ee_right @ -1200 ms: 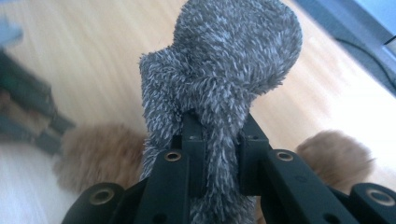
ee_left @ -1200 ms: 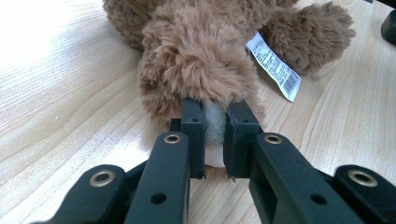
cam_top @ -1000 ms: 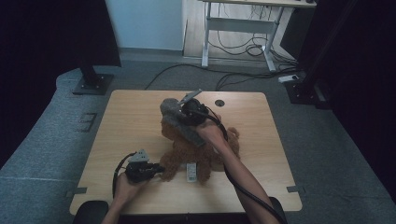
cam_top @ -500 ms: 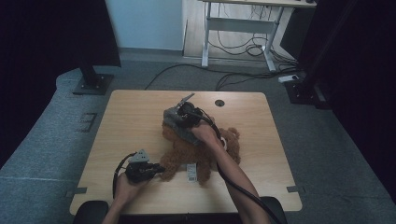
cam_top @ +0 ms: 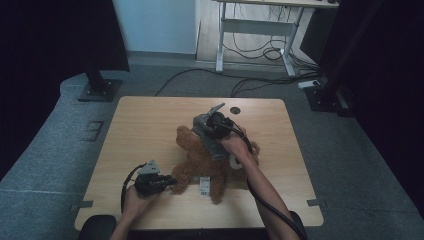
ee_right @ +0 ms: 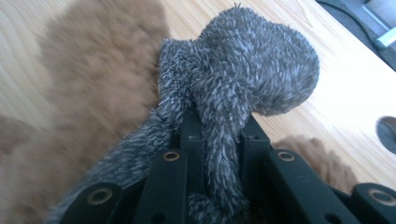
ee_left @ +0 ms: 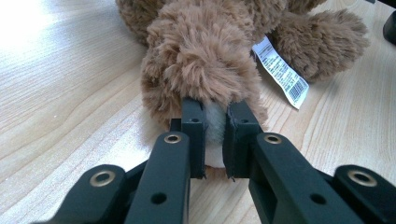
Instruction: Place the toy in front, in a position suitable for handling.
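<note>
My left gripper (ee_left: 215, 135) pins the teddy bear's (cam_top: 210, 160) paw, anchoring it. My right gripper (ee_right: 217, 140) clamps the grey fleece garment (ee_right: 243, 70) for draping.

Light wooden table (cam_top: 150, 125) at the centre of the high view, with a small dark round hole (cam_top: 234, 109) near its far edge. Grey carpet (cam_top: 45, 165) all around, a black stand foot (cam_top: 98, 89) at upper left. White-legged desk (cam_top: 260, 27) at top centre, loose cables (cam_top: 250, 82) on the floor beneath it.
</note>
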`<action>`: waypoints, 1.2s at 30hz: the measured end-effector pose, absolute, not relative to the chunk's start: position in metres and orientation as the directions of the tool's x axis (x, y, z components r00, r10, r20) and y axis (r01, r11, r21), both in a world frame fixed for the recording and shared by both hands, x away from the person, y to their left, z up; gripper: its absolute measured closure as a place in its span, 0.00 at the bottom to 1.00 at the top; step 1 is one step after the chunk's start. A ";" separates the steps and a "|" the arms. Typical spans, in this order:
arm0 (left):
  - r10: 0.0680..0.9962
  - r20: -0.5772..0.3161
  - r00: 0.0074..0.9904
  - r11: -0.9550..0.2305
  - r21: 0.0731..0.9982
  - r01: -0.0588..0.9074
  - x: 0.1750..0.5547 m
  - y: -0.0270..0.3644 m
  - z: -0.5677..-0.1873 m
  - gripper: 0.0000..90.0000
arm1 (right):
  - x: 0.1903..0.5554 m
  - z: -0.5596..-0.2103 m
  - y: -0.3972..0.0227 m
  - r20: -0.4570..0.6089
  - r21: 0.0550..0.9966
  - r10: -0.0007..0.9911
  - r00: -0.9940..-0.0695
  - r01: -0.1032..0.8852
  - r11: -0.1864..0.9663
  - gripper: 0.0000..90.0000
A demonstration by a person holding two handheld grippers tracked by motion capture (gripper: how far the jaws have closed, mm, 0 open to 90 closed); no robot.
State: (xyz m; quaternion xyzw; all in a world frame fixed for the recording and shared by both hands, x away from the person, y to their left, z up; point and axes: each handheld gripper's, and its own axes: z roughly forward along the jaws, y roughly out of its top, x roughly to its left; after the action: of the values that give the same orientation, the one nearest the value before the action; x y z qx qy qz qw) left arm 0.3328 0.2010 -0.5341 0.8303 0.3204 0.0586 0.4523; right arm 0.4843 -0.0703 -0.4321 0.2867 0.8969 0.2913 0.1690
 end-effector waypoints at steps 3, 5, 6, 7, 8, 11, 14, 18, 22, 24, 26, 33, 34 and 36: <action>0.584 -0.194 0.788 -0.385 0.788 0.480 0.333 0.201 -0.534 0.89 | 0.485 -0.434 -0.078 -0.153 0.615 0.626 -0.764 0.422 0.666 0.84; 0.584 -0.195 0.788 -0.384 0.789 0.480 0.333 0.201 -0.534 0.89 | 0.486 -0.436 -0.084 -0.169 0.606 0.635 -0.754 0.428 0.670 0.84; 0.584 -0.195 0.788 -0.384 0.789 0.480 0.333 0.202 -0.534 0.89 | 0.487 -0.438 -0.087 -0.174 0.602 0.638 -0.750 0.432 0.672 0.84; 0.584 -0.196 0.788 -0.384 0.789 0.480 0.333 0.202 -0.534 0.89 | 0.487 -0.439 -0.091 -0.176 0.602 0.643 -0.745 0.435 0.669 0.84; 0.584 -0.196 0.788 -0.384 0.789 0.481 0.333 0.202 -0.534 0.89 | 0.488 -0.441 -0.094 -0.181 0.599 0.649 -0.739 0.441 0.669 0.84; 0.583 -0.197 0.788 -0.383 0.789 0.481 0.333 0.202 -0.534 0.89 | 0.491 -0.445 -0.104 -0.173 0.600 0.666 -0.726 0.458 0.656 0.84; 0.583 -0.197 0.788 -0.383 0.789 0.481 0.333 0.202 -0.534 0.89 | 0.492 -0.447 -0.112 -0.169 0.601 0.675 -0.718 0.468 0.648 0.84; 0.584 -0.197 0.788 -0.382 0.789 0.481 0.333 0.202 -0.534 0.89 | 0.493 -0.448 -0.123 -0.158 0.610 0.693 -0.703 0.483 0.629 0.84; 0.583 -0.199 0.788 -0.382 0.789 0.482 0.333 0.203 -0.534 0.89 | 0.496 -0.445 -0.134 -0.163 0.617 0.715 -0.680 0.495 0.611 0.84; 0.583 -0.200 0.787 -0.381 0.789 0.482 0.333 0.203 -0.534 0.89 | 0.496 -0.442 -0.140 -0.168 0.619 0.726 -0.667 0.501 0.604 0.84; 0.583 -0.200 0.787 -0.381 0.789 0.483 0.333 0.203 -0.534 0.89 | 0.496 -0.437 -0.146 -0.179 0.626 0.739 -0.650 0.504 0.595 0.84; 0.584 -0.200 0.787 -0.381 0.788 0.483 0.333 0.203 -0.535 0.89 | 0.488 -0.410 -0.160 -0.204 0.658 0.757 -0.620 0.486 0.575 0.84; 0.584 -0.200 0.786 -0.381 0.788 0.483 0.333 0.203 -0.535 0.88 | 0.486 -0.405 -0.160 -0.202 0.667 0.757 -0.621 0.478 0.571 0.84; 0.585 -0.201 0.786 -0.379 0.789 0.484 0.334 0.203 -0.535 0.88 | 0.480 -0.394 -0.159 -0.206 0.681 0.751 -0.627 0.459 0.570 0.84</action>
State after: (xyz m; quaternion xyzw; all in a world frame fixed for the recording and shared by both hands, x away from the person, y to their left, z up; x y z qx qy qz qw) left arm 0.3335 0.2027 -0.5346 0.8286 0.3224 0.0554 0.4542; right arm 0.4805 -0.1589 -0.3936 0.3554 0.8514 0.2978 0.2452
